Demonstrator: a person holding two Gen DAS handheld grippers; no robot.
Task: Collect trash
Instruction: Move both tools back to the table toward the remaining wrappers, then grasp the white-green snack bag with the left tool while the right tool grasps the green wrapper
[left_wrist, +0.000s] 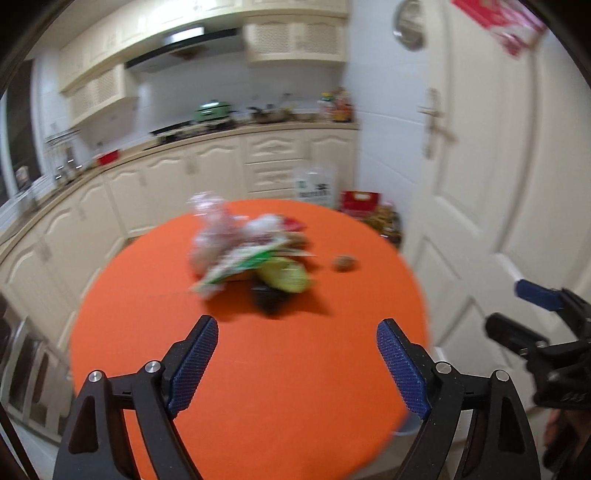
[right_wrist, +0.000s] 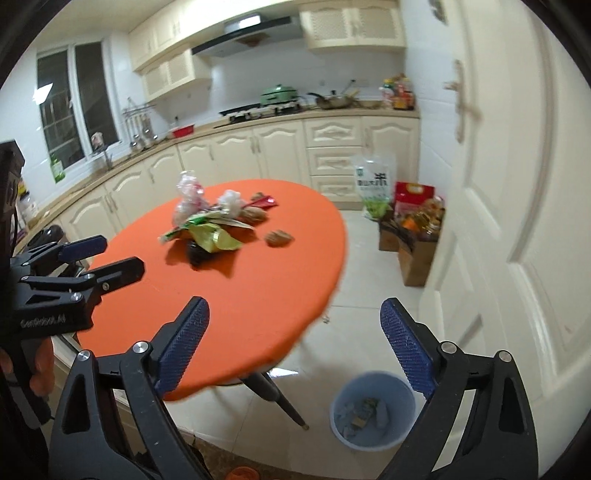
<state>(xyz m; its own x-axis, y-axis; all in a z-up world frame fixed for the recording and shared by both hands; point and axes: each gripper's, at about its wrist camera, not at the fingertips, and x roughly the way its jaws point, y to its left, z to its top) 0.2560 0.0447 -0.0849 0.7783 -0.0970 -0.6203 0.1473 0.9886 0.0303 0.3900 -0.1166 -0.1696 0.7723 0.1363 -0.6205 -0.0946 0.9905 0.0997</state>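
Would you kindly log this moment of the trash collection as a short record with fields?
table: round, orange top
trash pile: wrappers and crumpled bags heaped mid-table
stray piece: brown crumpled scrap, lying apart from the pile
bin: blue wastebasket on the floor beside the table, some litter inside
left gripper: jaws open, nothing between them
right gripper: jaws open, nothing between them
floor clutter: bags and boxes near the door

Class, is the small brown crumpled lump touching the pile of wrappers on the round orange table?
Apart. The right wrist view shows bare orange table between the brown lump and the wrapper pile.
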